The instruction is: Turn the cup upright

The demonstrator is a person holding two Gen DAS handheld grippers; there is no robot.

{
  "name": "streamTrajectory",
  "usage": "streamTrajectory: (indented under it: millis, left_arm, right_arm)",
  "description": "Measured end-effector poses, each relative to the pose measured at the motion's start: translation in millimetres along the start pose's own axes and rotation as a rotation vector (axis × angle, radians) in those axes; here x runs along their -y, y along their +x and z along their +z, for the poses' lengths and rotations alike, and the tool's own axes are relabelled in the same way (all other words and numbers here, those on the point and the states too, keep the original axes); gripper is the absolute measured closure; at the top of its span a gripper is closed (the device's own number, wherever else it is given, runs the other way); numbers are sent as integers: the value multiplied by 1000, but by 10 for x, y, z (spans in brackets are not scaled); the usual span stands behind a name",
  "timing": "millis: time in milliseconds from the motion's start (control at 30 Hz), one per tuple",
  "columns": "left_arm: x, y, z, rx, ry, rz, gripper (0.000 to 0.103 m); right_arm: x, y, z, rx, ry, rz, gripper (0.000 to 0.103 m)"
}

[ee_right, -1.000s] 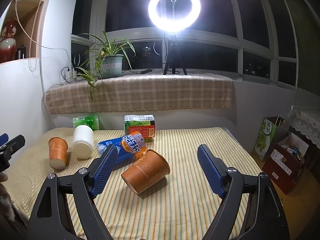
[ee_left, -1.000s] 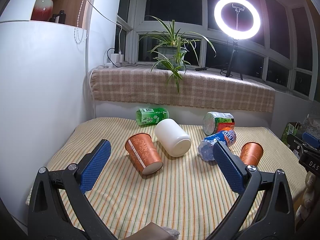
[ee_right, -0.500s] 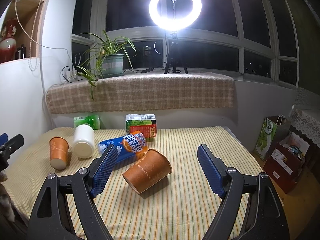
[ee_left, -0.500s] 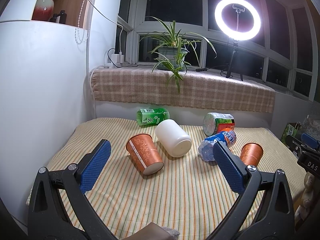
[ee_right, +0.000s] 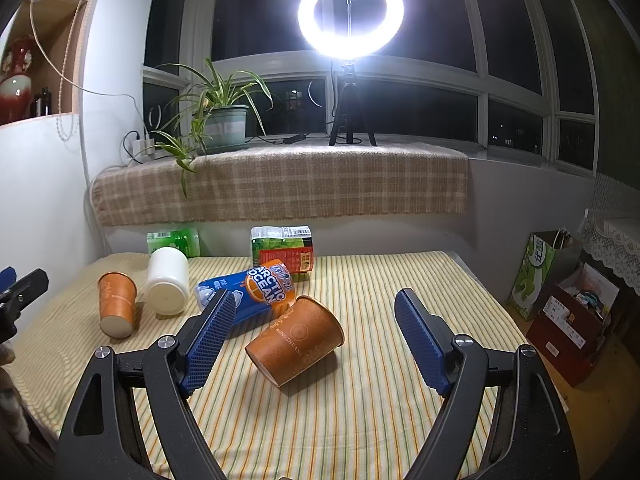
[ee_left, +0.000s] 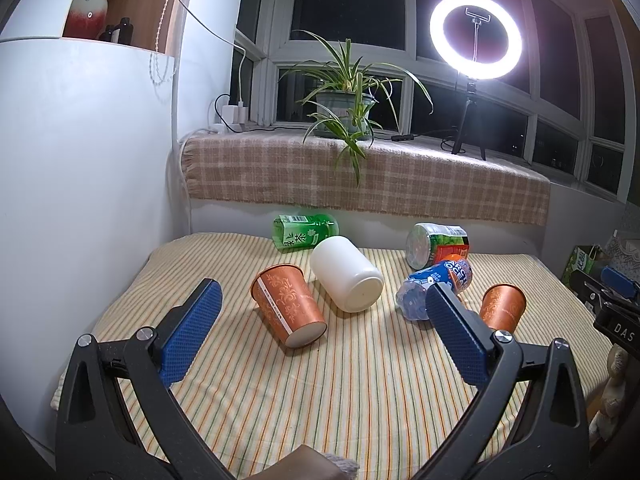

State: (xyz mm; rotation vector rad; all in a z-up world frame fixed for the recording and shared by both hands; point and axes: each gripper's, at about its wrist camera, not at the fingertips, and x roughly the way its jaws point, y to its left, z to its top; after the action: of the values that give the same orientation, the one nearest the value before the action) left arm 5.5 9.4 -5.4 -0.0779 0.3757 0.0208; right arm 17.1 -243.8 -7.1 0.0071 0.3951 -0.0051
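Observation:
Two orange paper cups lie on their sides on the striped table (ee_left: 360,392). One cup (ee_left: 287,310) lies just ahead of my left gripper (ee_left: 320,332), its base toward me; it also shows in the right wrist view as the far-left cup (ee_right: 117,304). The other cup (ee_right: 295,340) lies between the open fingers of my right gripper (ee_right: 316,340), base toward me, and appears as the right-hand cup (ee_left: 502,307) in the left wrist view. Both grippers are open and hold nothing.
A white jar (ee_left: 347,279), a blue Arctic Ocean bottle (ee_right: 248,294), a green bottle (ee_left: 305,231) and a red-green labelled bottle (ee_right: 282,248) lie on their sides further back. A plaid-covered sill (ee_right: 280,184) carries a plant and ring light. Boxes (ee_right: 568,320) stand right of the table.
Both grippers have edged slightly forward toward the cups. Nothing was taken hold of and no object moved.

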Motion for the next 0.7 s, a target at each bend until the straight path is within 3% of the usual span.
streamTrajectory:
  millis: [700]
  left_arm:
    - [-6, 11, 1, -2, 1, 0, 0]
  right_arm:
    - [25, 5, -16, -9, 6, -1, 21]
